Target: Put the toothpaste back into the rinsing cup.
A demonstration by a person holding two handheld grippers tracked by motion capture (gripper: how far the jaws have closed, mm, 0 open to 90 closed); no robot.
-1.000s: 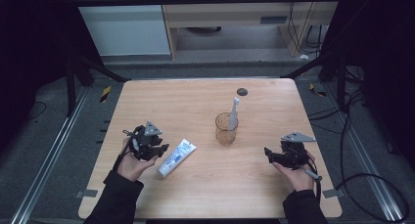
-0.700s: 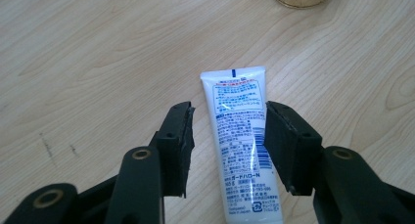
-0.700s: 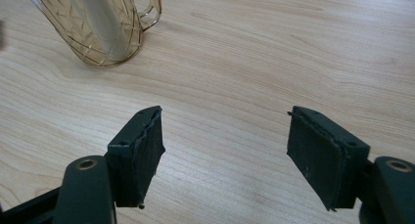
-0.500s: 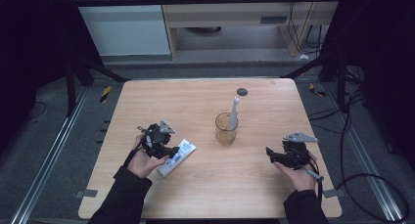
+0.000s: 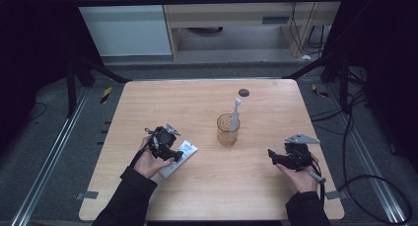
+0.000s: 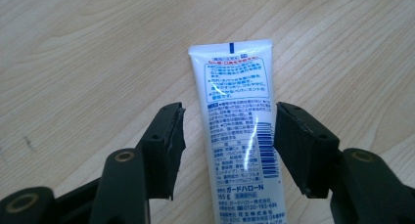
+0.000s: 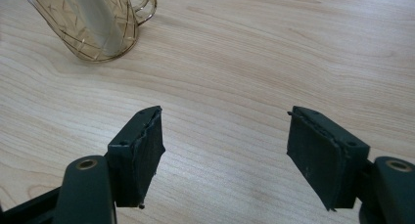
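White tube (image 6: 238, 131) now sits between left claw's (image 6: 227, 150) just-opened jaws.

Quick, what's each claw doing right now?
Left claw: open, its jaws have just been opening, astride the toothpaste tube lying on the table; pads not pressing it.
Right claw: open, nothing between its jaws.

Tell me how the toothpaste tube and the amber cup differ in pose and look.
The toothpaste tube lies flat; the amber cup stands upright. The tube is opaque white with printed text; the cup is see-through with a handle. The tube sits between the open left gripper; the cup stands alone. Both rest on the wooden table.
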